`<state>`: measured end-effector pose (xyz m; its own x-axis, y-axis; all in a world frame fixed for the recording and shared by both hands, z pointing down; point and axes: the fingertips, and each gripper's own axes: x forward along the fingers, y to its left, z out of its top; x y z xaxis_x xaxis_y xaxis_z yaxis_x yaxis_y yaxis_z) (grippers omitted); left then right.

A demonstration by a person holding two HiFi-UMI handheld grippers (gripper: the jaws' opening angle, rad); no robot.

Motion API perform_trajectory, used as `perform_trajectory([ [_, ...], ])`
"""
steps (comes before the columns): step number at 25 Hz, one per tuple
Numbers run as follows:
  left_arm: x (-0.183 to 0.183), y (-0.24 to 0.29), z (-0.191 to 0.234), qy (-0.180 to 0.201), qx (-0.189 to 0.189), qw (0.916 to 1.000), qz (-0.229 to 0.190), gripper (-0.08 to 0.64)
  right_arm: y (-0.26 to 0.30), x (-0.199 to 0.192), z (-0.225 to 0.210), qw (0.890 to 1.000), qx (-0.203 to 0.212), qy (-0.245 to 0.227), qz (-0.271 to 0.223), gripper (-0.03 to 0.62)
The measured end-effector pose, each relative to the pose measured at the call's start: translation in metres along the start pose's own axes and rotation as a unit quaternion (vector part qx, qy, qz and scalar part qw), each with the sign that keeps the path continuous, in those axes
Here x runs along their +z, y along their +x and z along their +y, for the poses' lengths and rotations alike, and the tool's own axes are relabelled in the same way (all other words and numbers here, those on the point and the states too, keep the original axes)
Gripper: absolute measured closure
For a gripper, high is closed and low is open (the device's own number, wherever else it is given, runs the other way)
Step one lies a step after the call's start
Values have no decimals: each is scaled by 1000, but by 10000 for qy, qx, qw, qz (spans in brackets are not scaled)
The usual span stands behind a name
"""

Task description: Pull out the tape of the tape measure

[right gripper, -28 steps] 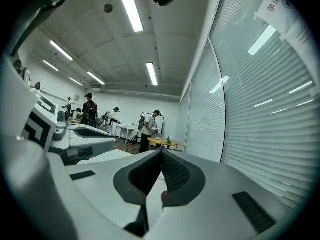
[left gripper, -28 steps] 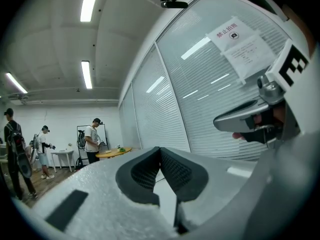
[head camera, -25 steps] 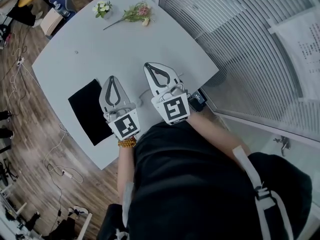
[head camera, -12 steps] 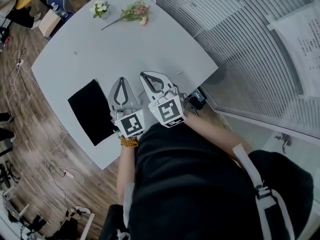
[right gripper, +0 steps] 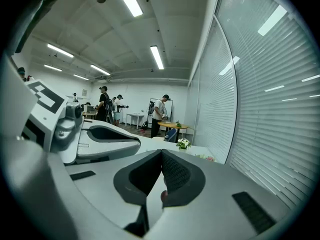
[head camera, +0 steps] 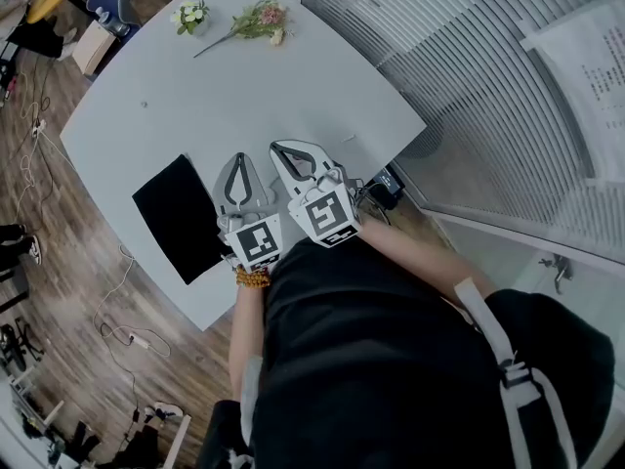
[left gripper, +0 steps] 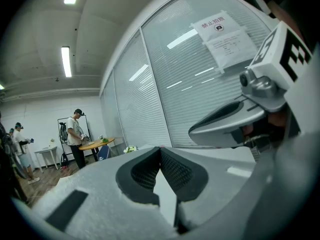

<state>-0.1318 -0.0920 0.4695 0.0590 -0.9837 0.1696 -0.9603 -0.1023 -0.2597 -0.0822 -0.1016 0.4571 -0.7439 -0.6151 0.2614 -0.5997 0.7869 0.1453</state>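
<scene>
No tape measure shows clearly in any view. My left gripper point(head camera: 237, 160) and right gripper point(head camera: 282, 148) hang side by side over the near edge of the white table point(head camera: 244, 86), close to my body. Both are shut with nothing between the pads. In the left gripper view the dark pads point(left gripper: 172, 166) meet at a point over the tabletop, and the right gripper point(left gripper: 225, 124) crosses the right side. The right gripper view shows its own pads point(right gripper: 175, 176) together and the left gripper point(right gripper: 107, 134) at the left. A small dark object point(head camera: 387, 188) lies beside the right gripper; I cannot tell what it is.
A black mat point(head camera: 174, 215) lies on the table just left of the left gripper. A flower sprig point(head camera: 256, 21) and a small white bouquet point(head camera: 189, 15) sit at the far end. A glass wall with blinds point(head camera: 469, 86) runs along the right. Several people stand far off point(right gripper: 161, 114).
Both grippers have drawn back toward my body and sunk lower. The left one has closed in beside the right. Both stayed shut.
</scene>
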Motion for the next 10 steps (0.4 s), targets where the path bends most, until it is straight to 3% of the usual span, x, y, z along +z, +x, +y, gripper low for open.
perform_trajectory([
  [10, -19, -3, 1, -109, -112, 9995, 259, 558, 2, -5, 18, 9993, 346, -13, 102, 594],
])
